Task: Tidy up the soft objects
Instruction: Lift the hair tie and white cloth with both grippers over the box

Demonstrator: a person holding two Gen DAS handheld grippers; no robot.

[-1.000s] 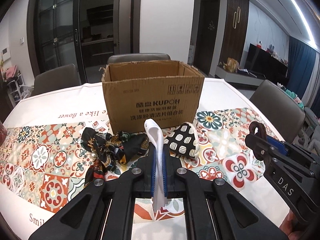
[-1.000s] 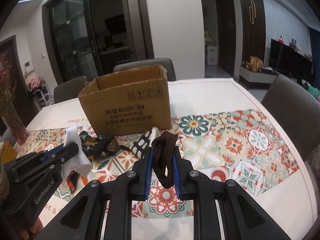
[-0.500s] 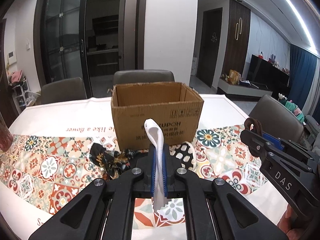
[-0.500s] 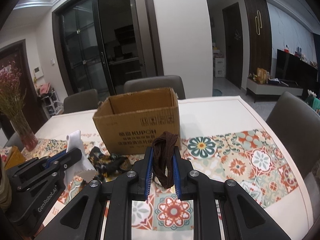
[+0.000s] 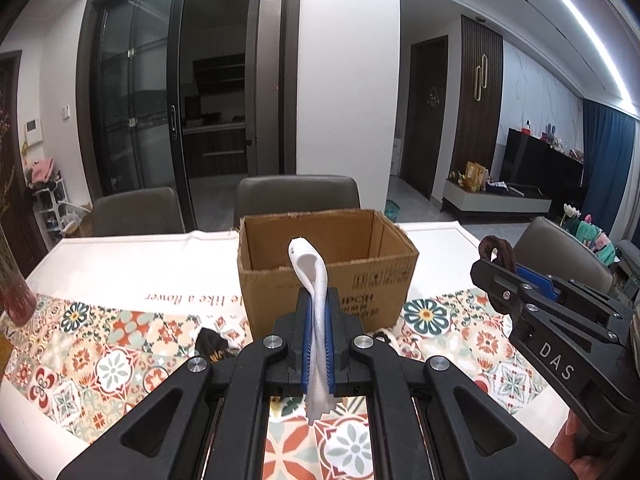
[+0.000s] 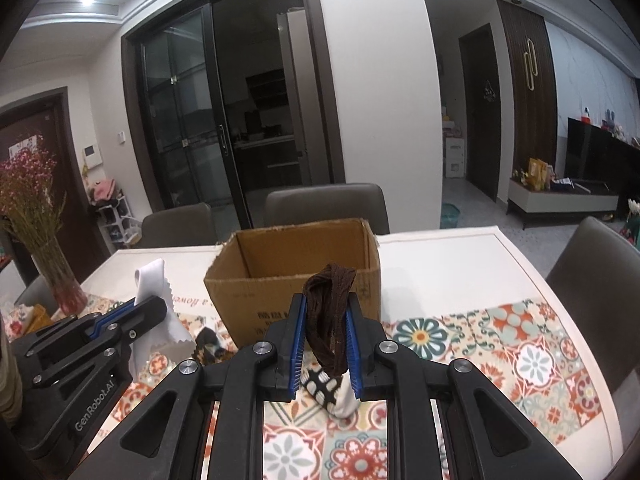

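A white cloth (image 5: 316,304) is pinched in the left gripper (image 5: 316,344) and a brown band (image 6: 330,320), possibly a hair tie, in the right gripper (image 6: 326,344), both raised before the box (image 5: 320,264) for dropping in.

Ahead of the matt black plastic left gripper (image 5: 316,344), clamped on smooth white cloth (image 5: 314,280), stood a rough brown cardboard box (image 5: 328,272). The right gripper (image 6: 326,350) pinched brown ribbed fabric (image 6: 330,312) above the worktop's (image 6: 480,264) printed cloth.

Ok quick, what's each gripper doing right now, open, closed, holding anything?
Left gripper: closed on the white cloth.
Right gripper: closed on the brown fabric loop.
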